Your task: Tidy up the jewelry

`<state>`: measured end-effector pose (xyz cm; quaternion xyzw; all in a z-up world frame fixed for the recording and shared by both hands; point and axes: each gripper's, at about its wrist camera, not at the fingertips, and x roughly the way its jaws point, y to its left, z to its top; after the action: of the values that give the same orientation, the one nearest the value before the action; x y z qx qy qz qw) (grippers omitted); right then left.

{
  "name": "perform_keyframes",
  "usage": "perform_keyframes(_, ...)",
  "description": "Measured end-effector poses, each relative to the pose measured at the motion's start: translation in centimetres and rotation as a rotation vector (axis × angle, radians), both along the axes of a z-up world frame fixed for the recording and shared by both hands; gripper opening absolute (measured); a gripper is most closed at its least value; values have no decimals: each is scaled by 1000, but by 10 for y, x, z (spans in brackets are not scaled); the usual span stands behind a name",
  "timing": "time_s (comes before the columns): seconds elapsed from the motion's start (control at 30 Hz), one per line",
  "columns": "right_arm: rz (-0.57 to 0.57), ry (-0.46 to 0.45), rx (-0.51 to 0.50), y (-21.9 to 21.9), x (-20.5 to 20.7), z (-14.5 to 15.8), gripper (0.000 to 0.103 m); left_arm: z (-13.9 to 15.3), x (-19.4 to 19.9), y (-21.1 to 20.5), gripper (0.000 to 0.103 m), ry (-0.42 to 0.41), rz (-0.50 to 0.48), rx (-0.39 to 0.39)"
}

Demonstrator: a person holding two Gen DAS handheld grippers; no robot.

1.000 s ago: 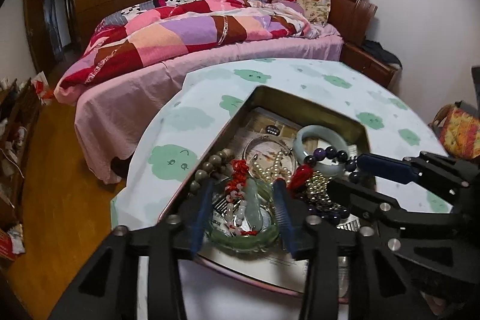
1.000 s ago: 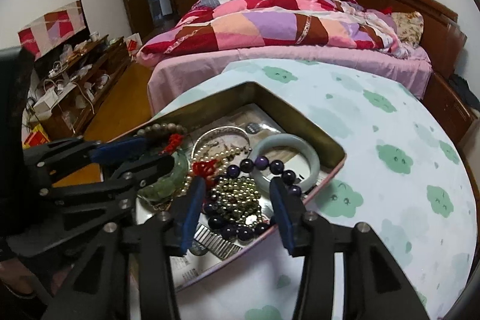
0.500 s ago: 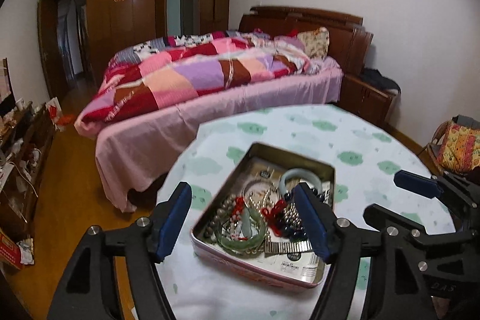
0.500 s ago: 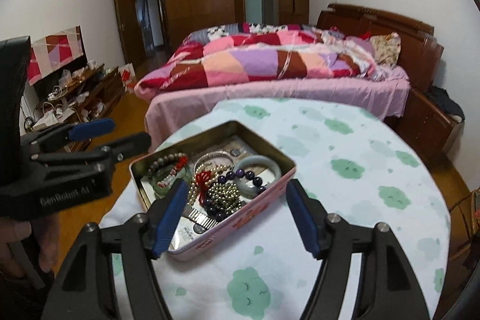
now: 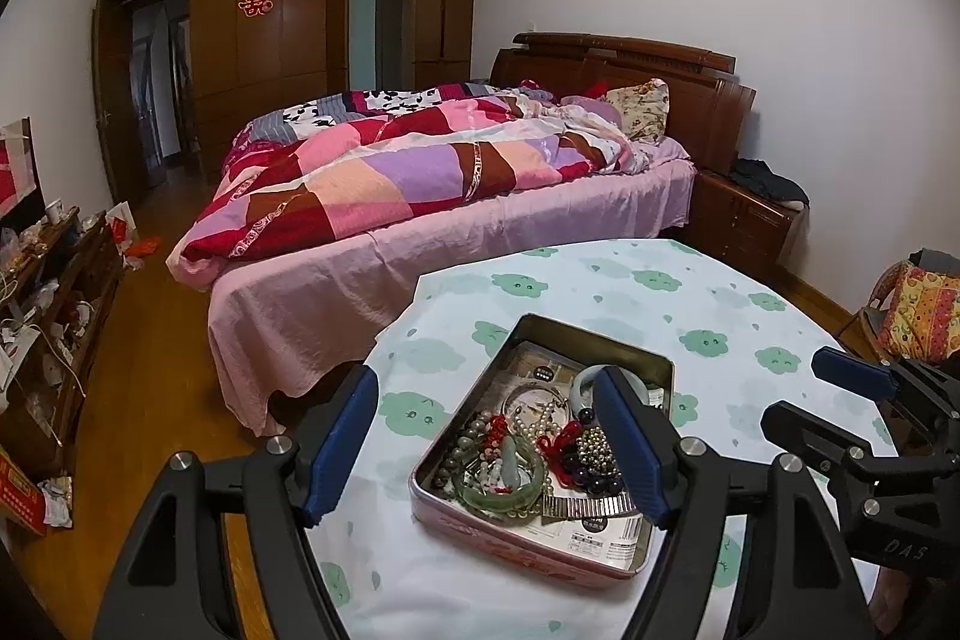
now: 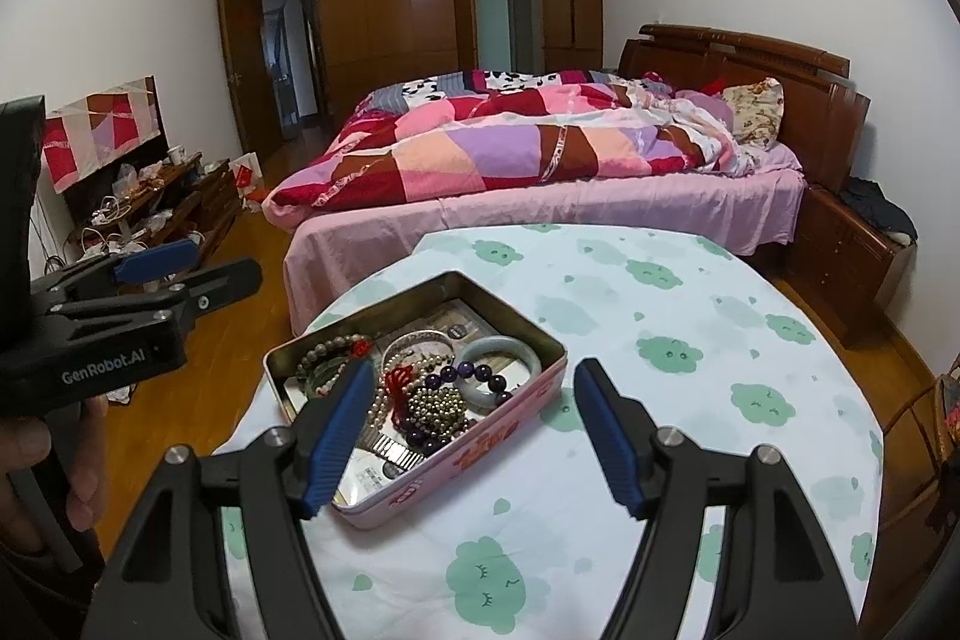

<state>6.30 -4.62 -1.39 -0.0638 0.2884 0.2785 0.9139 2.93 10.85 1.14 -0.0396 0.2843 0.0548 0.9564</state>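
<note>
A pink tin (image 5: 591, 334) (image 6: 480, 436) lies open on the round table, holding tangled jewelry. In it are a green jade bangle (image 5: 498, 487), a pale jade bangle (image 6: 498, 346), a purple bead bracelet (image 6: 474, 373), a cluster of metal beads (image 6: 438, 403), pearls and a red knot (image 6: 399, 376). My left gripper (image 5: 485, 379) (image 6: 225, 261) hovers above the tin's near-left side; its jaws are opening with nothing between them. My right gripper (image 6: 473, 370) (image 5: 795, 388) hangs over the tin's near-right side, open and empty.
The table cloth (image 6: 660, 352) is white with green clouds. A bed (image 5: 420, 196) with a patchwork quilt stands beyond the table. A cluttered low cabinet (image 6: 150, 202) lines the left wall; a nightstand (image 5: 744, 214) and cushioned chair (image 5: 918, 304) are on the right. A person's hand (image 6: 36, 460) holds the left gripper.
Both grippers have risen and drawn back from the tin, and their jaws have spread wider. The jewelry stays in the tin.
</note>
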Motion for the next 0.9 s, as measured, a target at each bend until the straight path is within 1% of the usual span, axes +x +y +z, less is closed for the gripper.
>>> perform_keyframes(0.9,6,5,-2,-1,-3,-3,75,-3,1,-1,74,21,2,10)
